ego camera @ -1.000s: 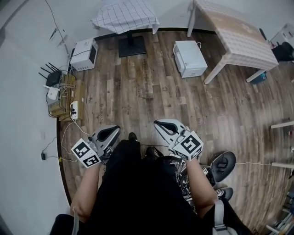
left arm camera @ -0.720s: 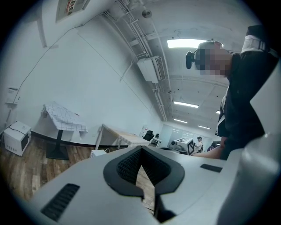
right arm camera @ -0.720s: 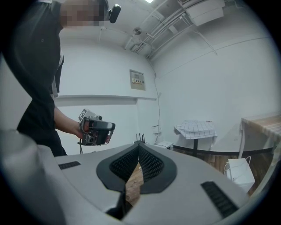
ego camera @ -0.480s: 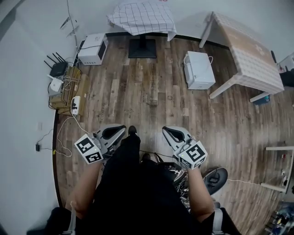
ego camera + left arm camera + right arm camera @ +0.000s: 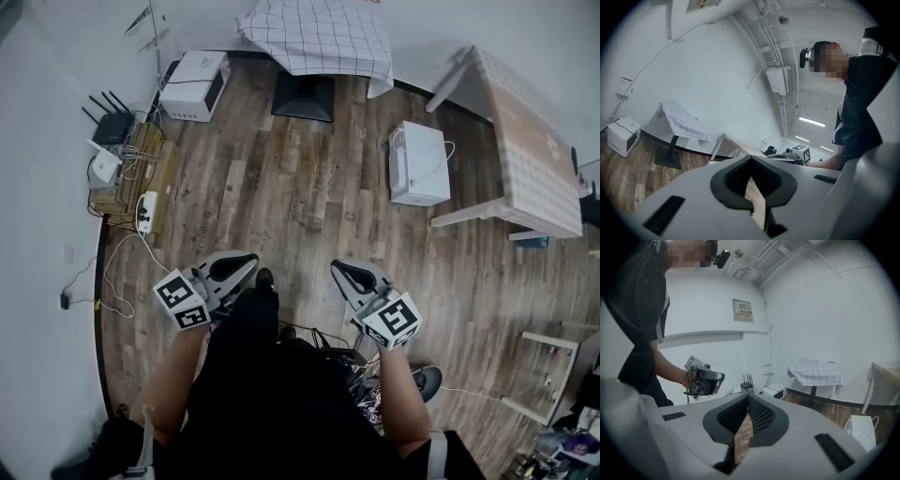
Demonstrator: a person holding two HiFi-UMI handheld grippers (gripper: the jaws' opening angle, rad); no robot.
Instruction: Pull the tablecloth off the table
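Note:
A white tablecloth with a dark grid (image 5: pixel 319 36) hangs over a small pedestal table (image 5: pixel 305 94) by the far wall, well ahead of me. It also shows in the left gripper view as the tablecloth (image 5: pixel 682 123) and in the right gripper view as the tablecloth (image 5: pixel 815 372). My left gripper (image 5: pixel 246 263) and right gripper (image 5: pixel 341 269) are held close to my body above the wooden floor, both shut with nothing between their jaws. The left gripper (image 5: pixel 751 160) and the right gripper (image 5: pixel 747 398) point toward the room, far from the cloth.
A white appliance (image 5: pixel 192 82) sits on the floor left of the small table, another white box (image 5: pixel 419 161) to its right. A long table (image 5: pixel 530 155) stands at the right. A router (image 5: pixel 111 120), a cardboard box (image 5: pixel 131 178) and cables lie along the left wall.
The small table and its cloth have drifted right and come nearer in the head view as I walk forward. Both grippers stay shut in front of my body.

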